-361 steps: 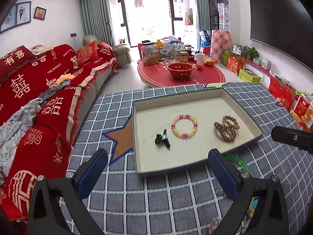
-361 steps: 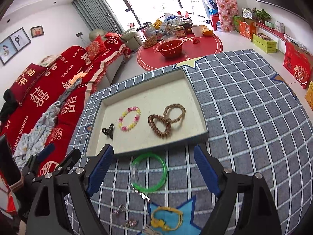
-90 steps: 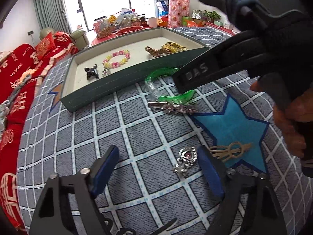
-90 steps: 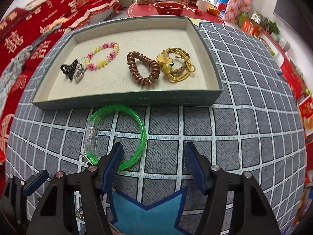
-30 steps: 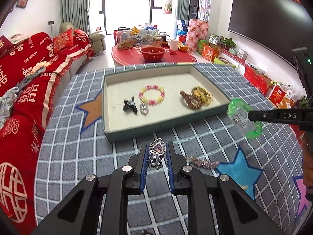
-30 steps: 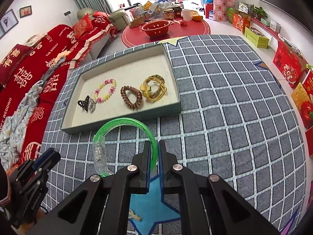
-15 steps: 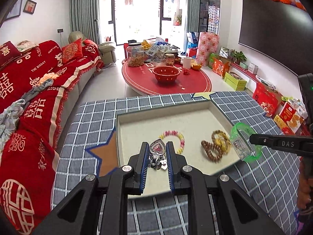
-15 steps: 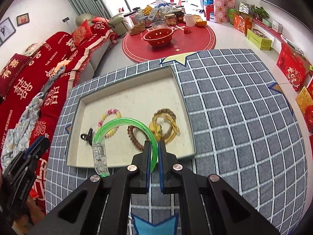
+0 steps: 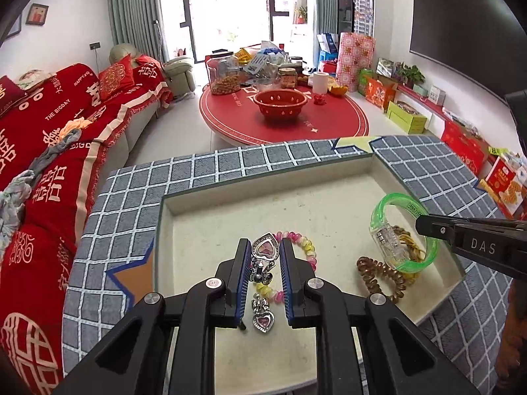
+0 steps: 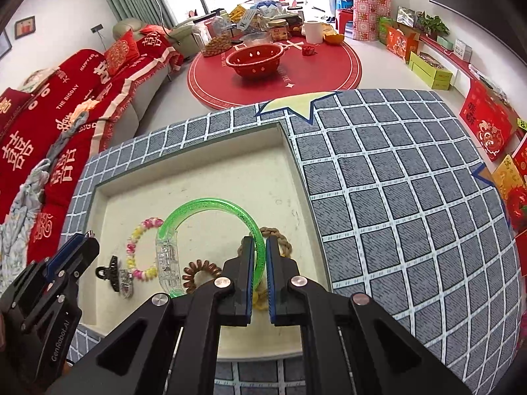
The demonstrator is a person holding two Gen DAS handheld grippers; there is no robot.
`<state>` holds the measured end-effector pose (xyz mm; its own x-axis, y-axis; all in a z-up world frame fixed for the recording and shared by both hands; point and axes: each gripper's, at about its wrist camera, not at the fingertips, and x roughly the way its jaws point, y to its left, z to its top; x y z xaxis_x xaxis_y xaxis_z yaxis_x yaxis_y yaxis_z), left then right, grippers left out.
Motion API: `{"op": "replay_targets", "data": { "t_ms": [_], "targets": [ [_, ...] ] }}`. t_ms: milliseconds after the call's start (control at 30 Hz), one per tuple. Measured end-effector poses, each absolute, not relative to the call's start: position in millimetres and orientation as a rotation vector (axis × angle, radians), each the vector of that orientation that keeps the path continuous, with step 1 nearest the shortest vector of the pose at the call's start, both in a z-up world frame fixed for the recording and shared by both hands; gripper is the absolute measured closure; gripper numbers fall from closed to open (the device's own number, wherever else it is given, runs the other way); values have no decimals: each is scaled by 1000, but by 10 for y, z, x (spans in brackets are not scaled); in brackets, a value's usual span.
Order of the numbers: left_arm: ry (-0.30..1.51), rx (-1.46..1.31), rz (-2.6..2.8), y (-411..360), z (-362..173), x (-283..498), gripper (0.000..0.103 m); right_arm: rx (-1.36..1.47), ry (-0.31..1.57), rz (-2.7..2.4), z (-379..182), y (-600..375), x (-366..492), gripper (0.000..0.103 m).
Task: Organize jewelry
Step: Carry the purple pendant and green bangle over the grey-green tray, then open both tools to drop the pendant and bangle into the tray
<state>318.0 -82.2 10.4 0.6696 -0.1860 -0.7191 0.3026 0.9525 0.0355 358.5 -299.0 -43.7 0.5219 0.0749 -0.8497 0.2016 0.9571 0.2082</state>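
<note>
Left gripper (image 9: 263, 256): clamped on a silver heart-shaped hair clip with a pink stone (image 9: 263, 253), pinched by its sides so it can be set down without tipping.
Clip axis: long axis runs along the fingers; heart end points away from the hand, tail hangs toward the camera. A second silver heart piece (image 9: 262, 319) shows below it; I cannot tell whether it lies in the tray or hangs from the clip.
Right gripper (image 10: 261, 260): clenched on the rim of a translucent green plastic bangle (image 10: 210, 204), gripped edge-on so the ring hangs free.
Bangle axis: ring plane faces the right wrist camera; clear clasp block (image 10: 168, 263) on the left side, hanging low.
Where: both pieces held above the shallow cream-lined tray with grey-green walls (image 9: 329, 177), not yet released.
Tray contents: pink-and-yellow bead bracelet (image 10: 140, 247), brown spiral hair tie (image 9: 378, 273), black claw clip (image 10: 110, 273), spaced apart, likely to keep them untangled.
Beyond: grey grid-patterned cloth (image 10: 395, 197).
</note>
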Motion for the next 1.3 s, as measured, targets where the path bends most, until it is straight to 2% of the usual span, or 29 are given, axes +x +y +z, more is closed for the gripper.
{"op": "replay_targets", "data": {
  "t_ms": [267, 700, 767, 800, 867, 900, 933, 1300],
  "targets": [
    [826, 203, -267, -927, -74, 3245, 72, 273, 1047, -87, -668, -2984, 3672, 96],
    [881, 288, -261, -1027, -167, 3156, 72, 256, 1061, -84, -729, -2954, 3695, 95],
    [882, 289, -259, -1033, -157, 3143, 72, 264, 1072, -76, -741, -2954, 3702, 91],
    [883, 287, -260, -1030, -153, 3139, 72, 268, 1073, -73, -745, -2957, 3698, 85],
    [885, 288, -258, -1030, -151, 3146, 72, 278, 1067, -63, -744, -2959, 3691, 68],
    [885, 287, -257, -1024, -148, 3143, 72, 279, 1062, -63, -733, -2956, 3683, 54],
    [887, 283, -257, -1019, -143, 3140, 72, 277, 1056, -63, -723, -2948, 3678, 47],
    [887, 263, -252, -954, -66, 3117, 72, 361, 992, -30, -512, -3004, 3494, 45]
  ]
}}
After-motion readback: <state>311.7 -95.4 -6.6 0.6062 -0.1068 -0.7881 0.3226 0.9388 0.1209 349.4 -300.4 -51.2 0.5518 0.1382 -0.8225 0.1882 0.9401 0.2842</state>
